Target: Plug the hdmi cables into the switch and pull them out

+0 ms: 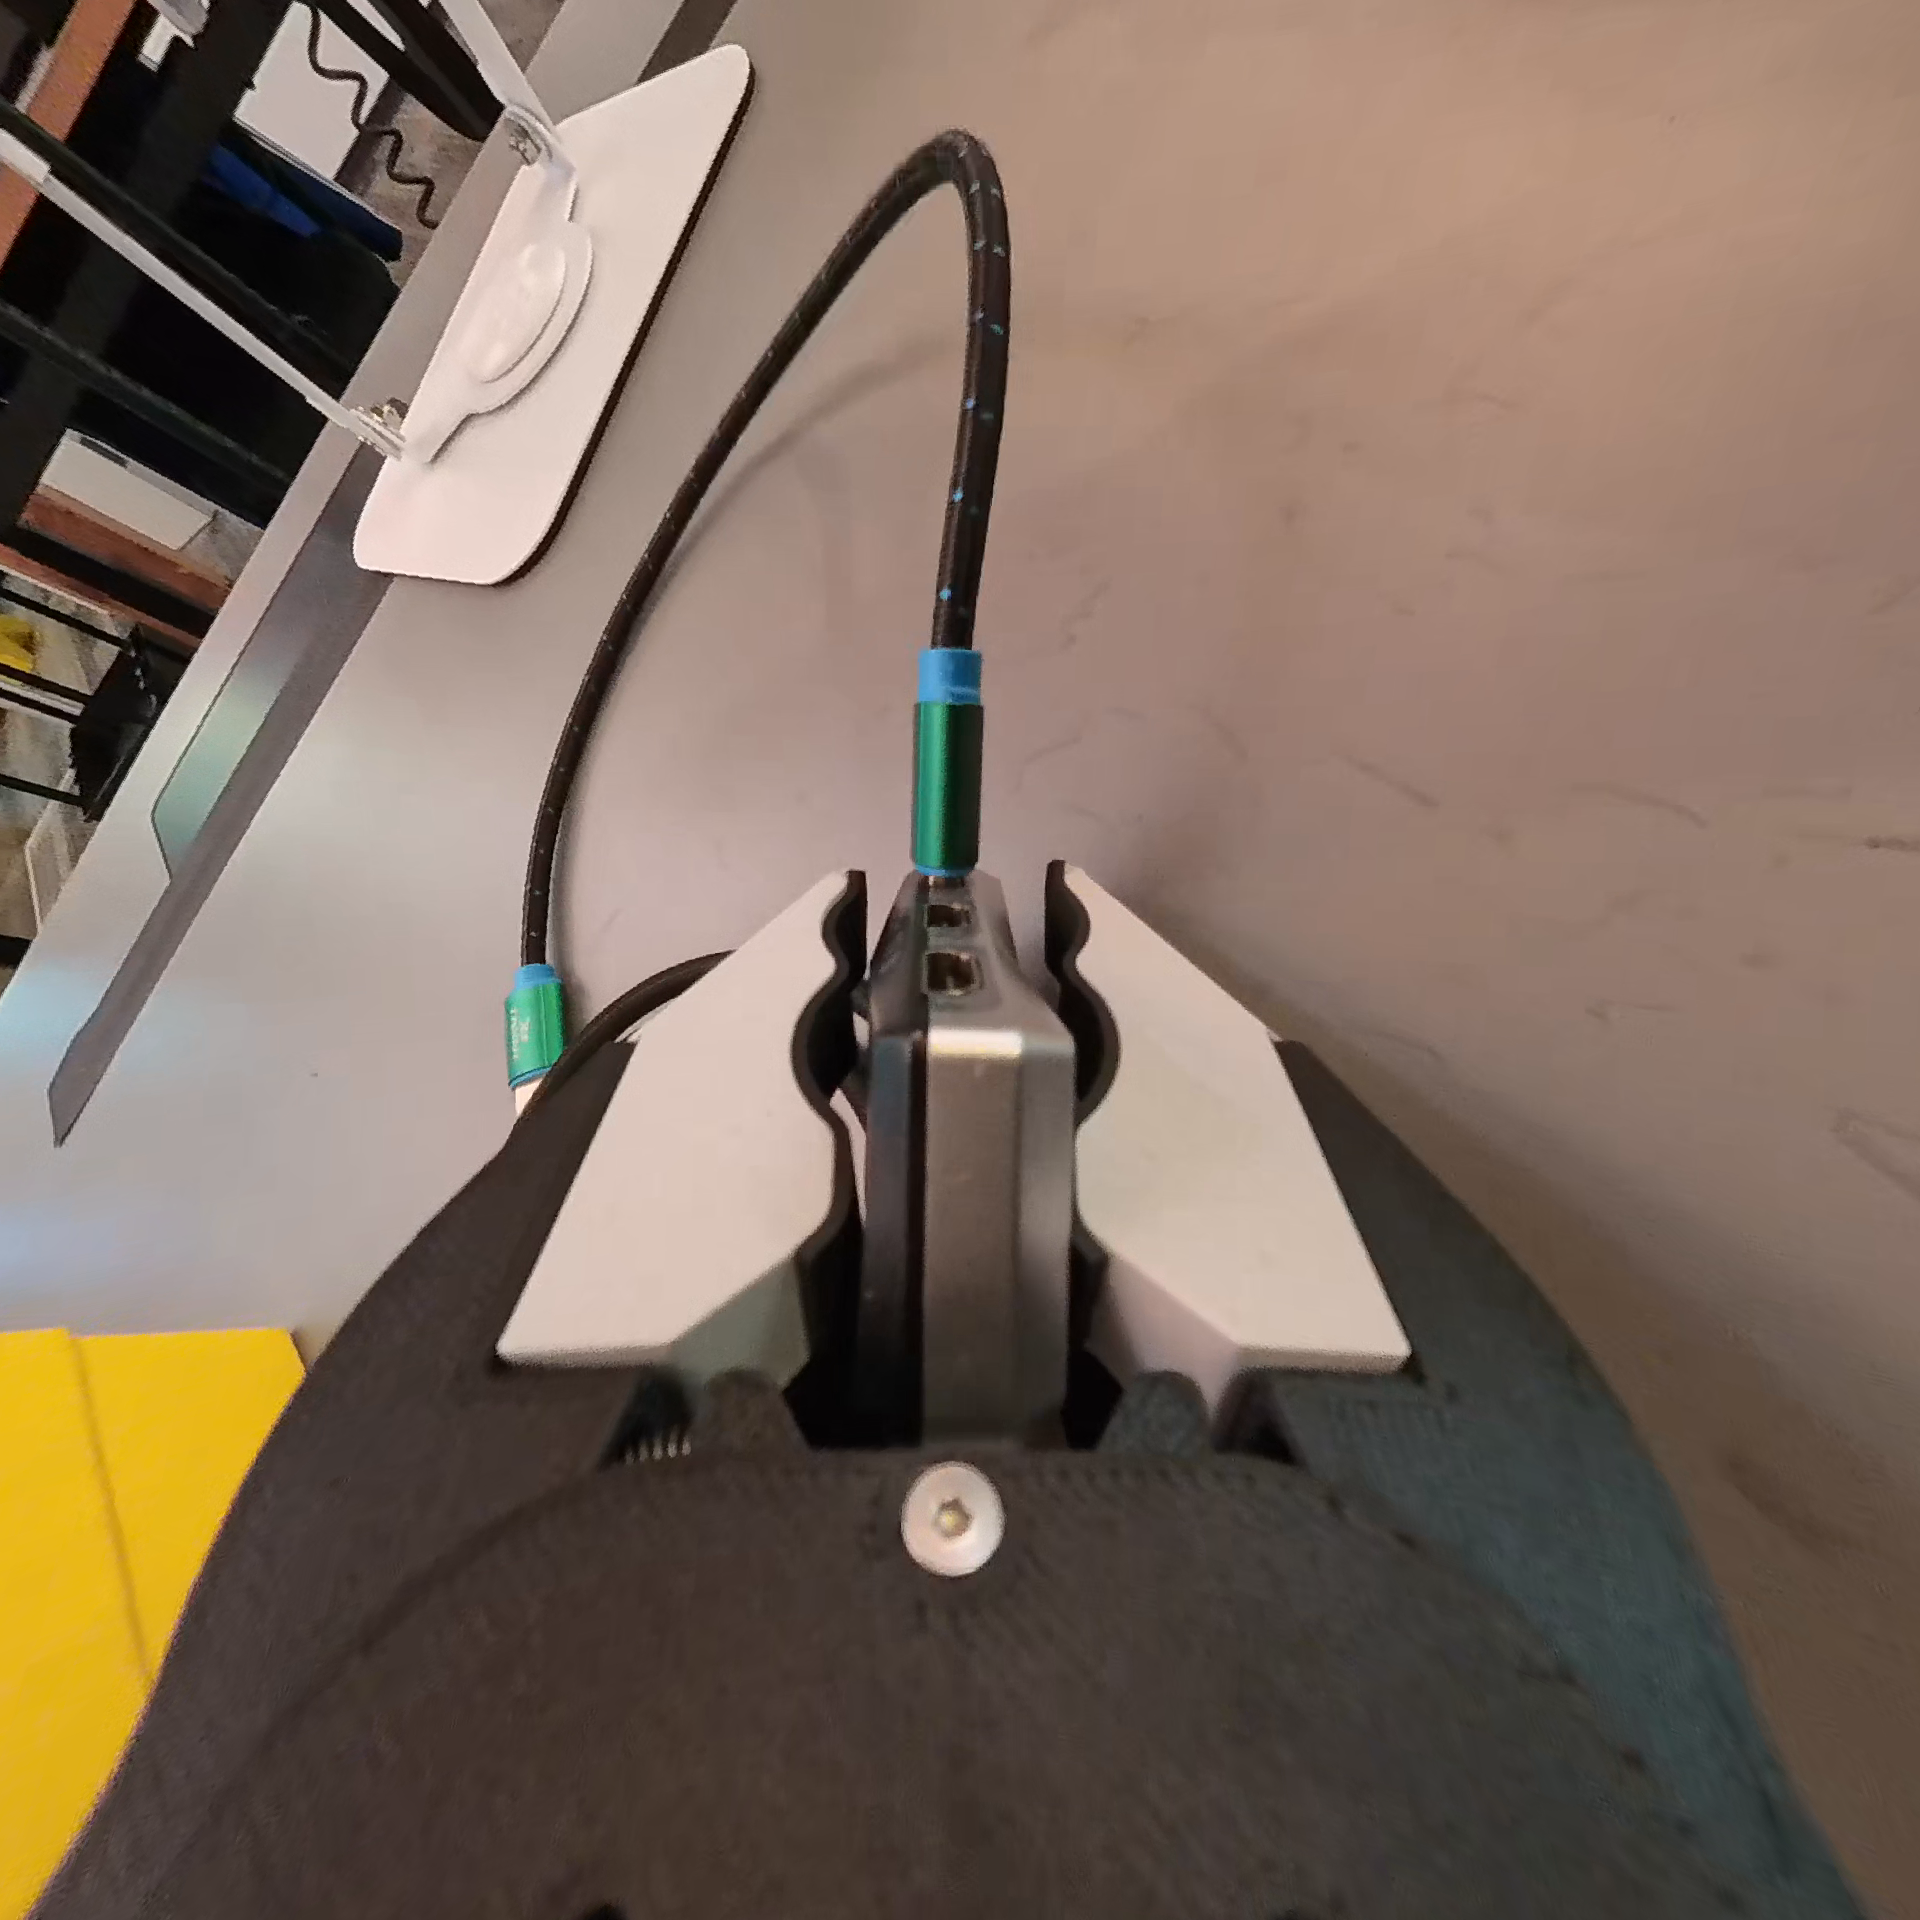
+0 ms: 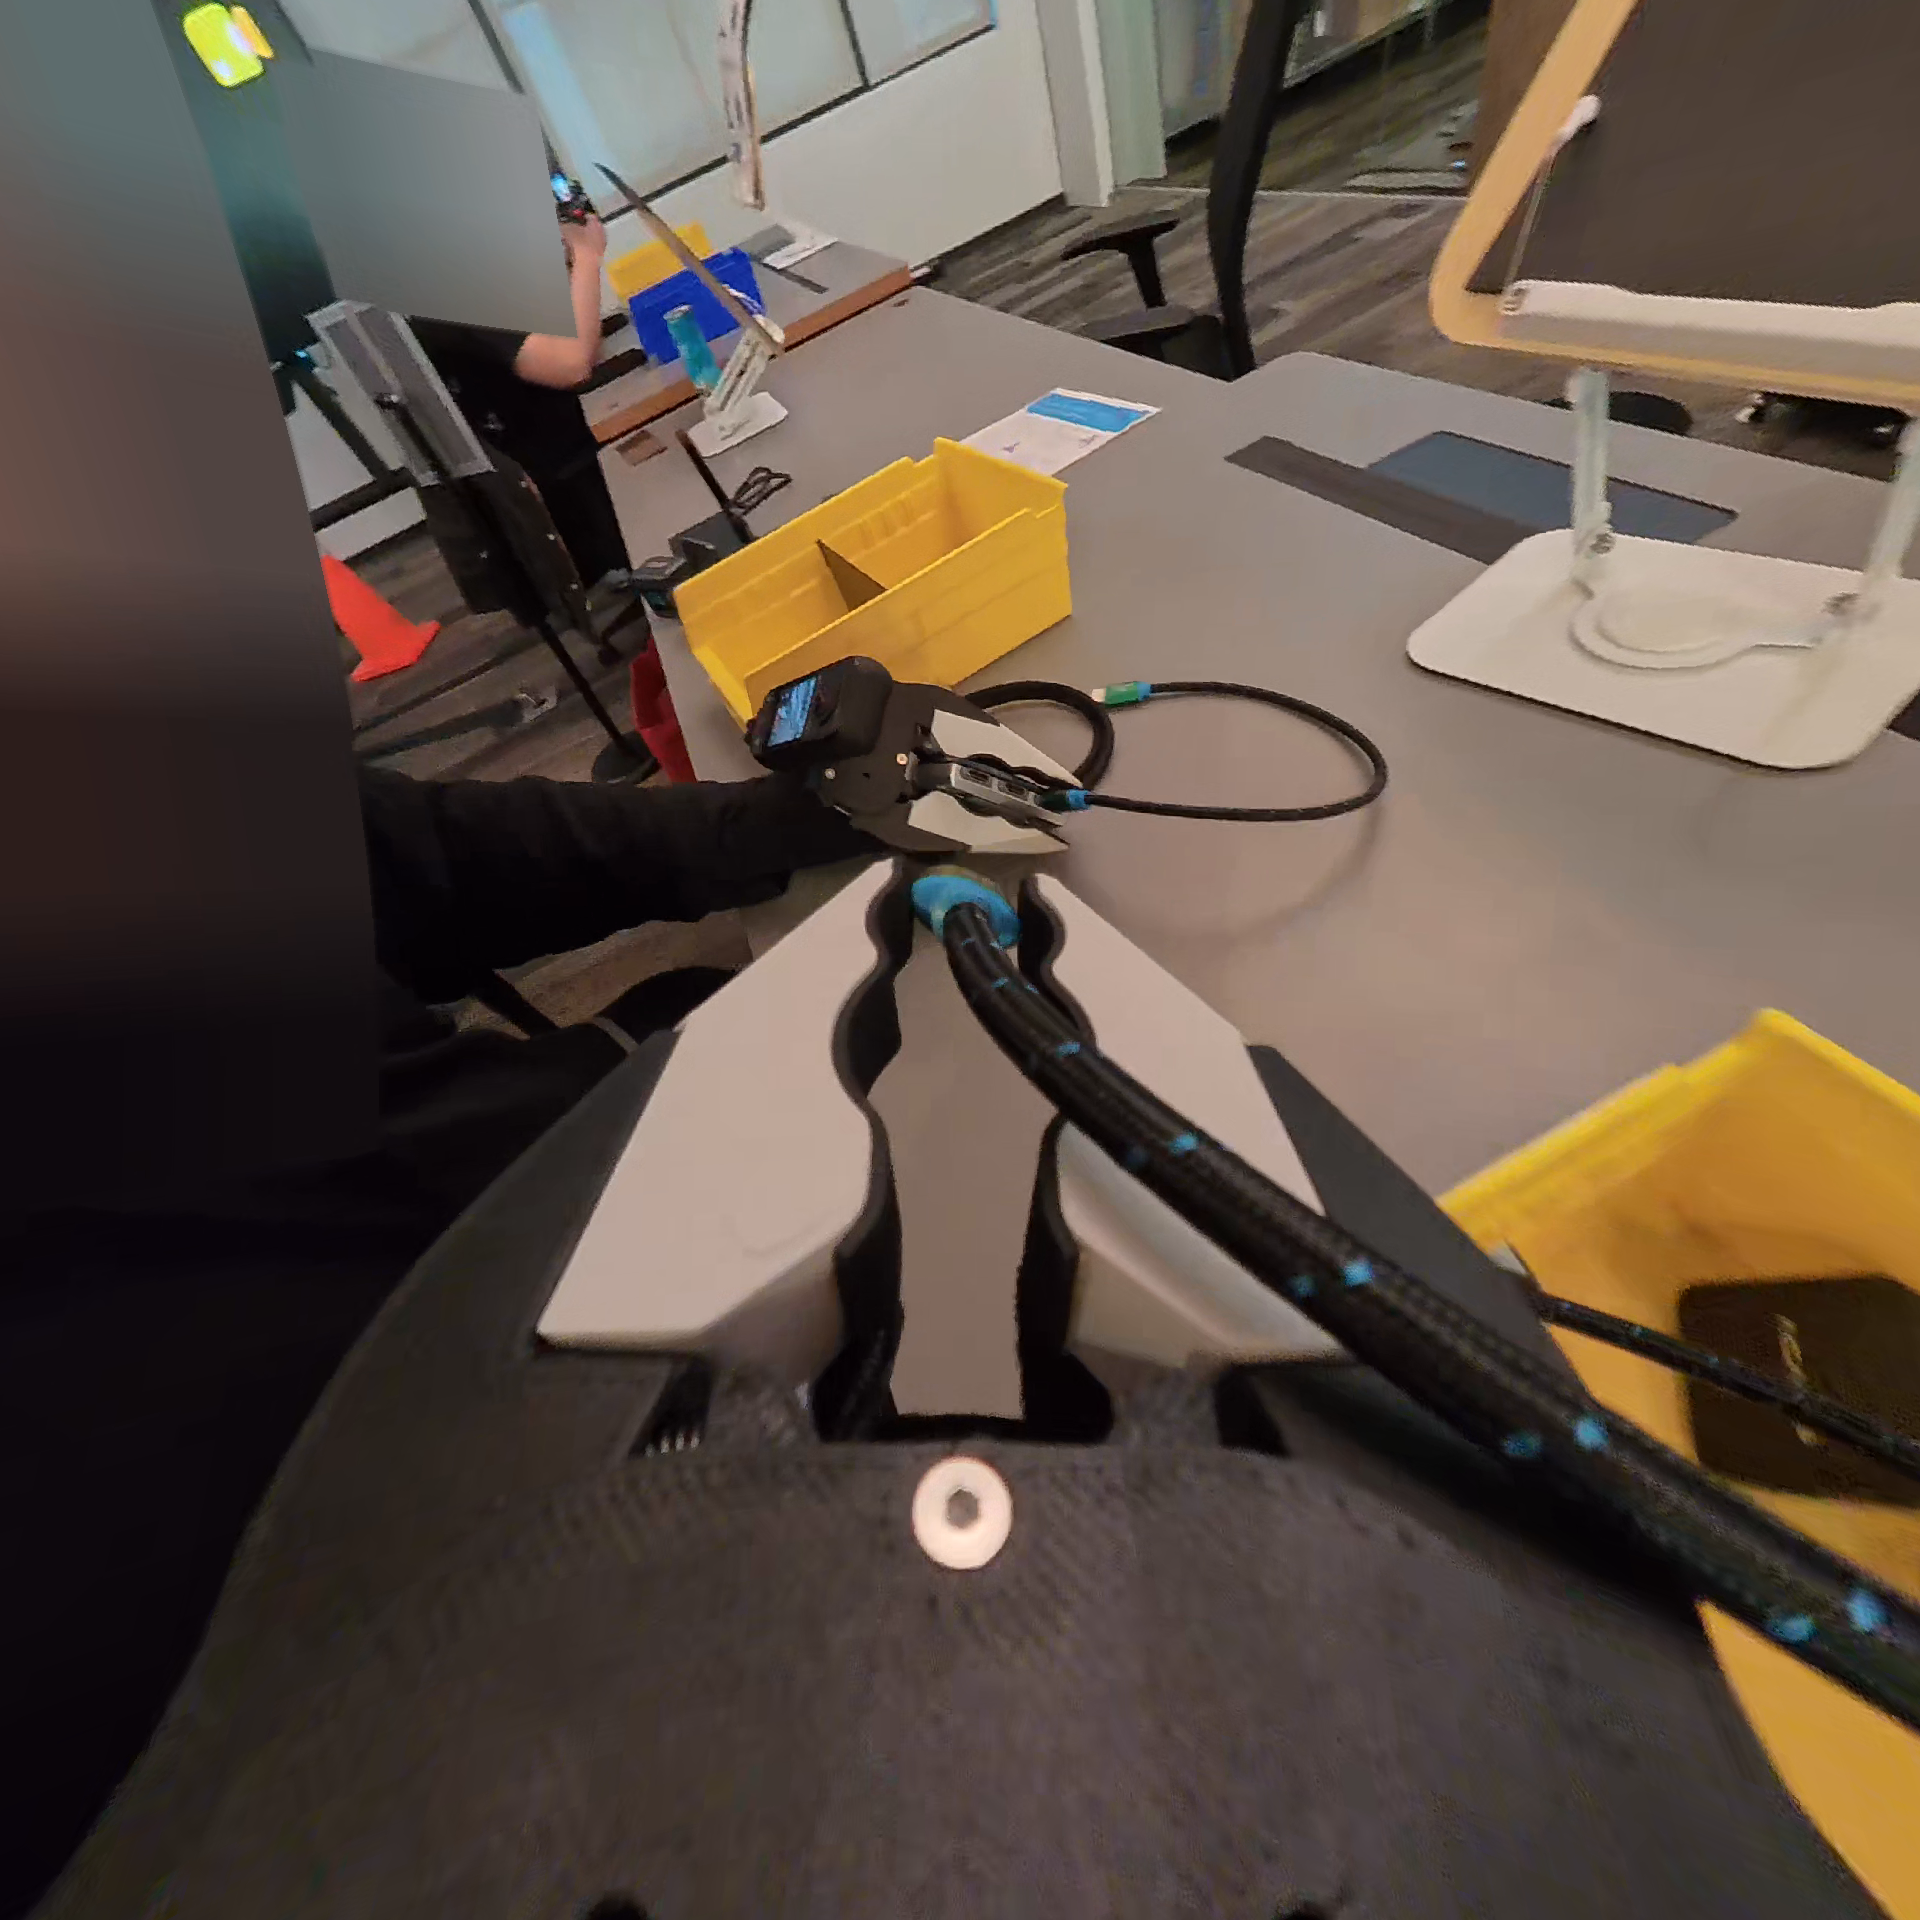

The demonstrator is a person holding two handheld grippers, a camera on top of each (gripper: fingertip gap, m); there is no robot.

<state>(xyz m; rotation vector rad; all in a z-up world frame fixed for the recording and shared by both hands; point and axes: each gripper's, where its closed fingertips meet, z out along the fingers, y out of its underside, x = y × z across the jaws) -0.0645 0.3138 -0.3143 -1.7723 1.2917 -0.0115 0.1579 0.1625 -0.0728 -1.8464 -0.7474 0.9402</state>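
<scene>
My left gripper (image 1: 954,883) is shut on the grey and black HDMI switch (image 1: 987,1143), held edge-on. A green plug (image 1: 943,779) of a black braided cable (image 1: 727,436) sits in the switch's far port; two near ports (image 1: 948,943) are empty. The cable's other green plug (image 1: 533,1023) lies on the table at left. My right gripper (image 2: 961,883) is shut on a second cable's plug at its blue collar (image 2: 961,906); the plug tip is hidden. It is just short of the left gripper (image 2: 1068,808) and the switch (image 2: 977,779).
A grey table (image 2: 1403,935) carries a yellow bin (image 2: 904,561) behind the left gripper and another yellow bin (image 2: 1714,1143) at lower right holding a black box (image 2: 1808,1371). A white monitor stand base (image 2: 1662,644) stands at right. A person stands far back. The gap from one gripper's tips to the other's is roughly 35 centimeters.
</scene>
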